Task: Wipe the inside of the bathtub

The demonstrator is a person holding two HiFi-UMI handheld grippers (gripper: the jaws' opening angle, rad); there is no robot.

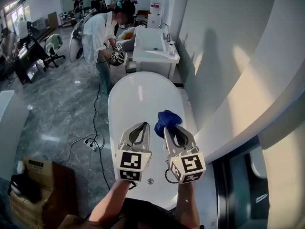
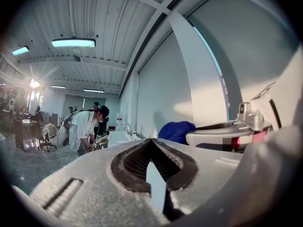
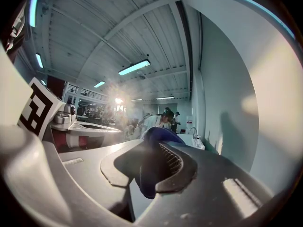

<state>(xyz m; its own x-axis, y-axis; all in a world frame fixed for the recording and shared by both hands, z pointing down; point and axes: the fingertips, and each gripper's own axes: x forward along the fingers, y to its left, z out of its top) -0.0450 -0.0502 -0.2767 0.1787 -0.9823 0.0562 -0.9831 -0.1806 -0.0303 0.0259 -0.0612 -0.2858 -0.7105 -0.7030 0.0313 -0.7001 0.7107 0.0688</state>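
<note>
White bathtub (image 1: 128, 99): bounded on the right by wall (image 1: 214, 51); open floor (image 1: 52, 113) on the left. Blue cloth (image 1: 167, 118): clamped in right gripper (image 1: 167, 129) tips, held over tub middle. Left gripper (image 1: 144, 126): jaws closed, empty, just left of cloth.

Grey floor (image 1: 57, 113) with bathtub (image 1: 138, 87), power strip (image 1: 90, 144), cardboard box (image 1: 59, 185)

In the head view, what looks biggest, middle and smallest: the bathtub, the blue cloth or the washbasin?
1. bathtub
2. washbasin, though it stands farther from the camera
3. blue cloth
</note>
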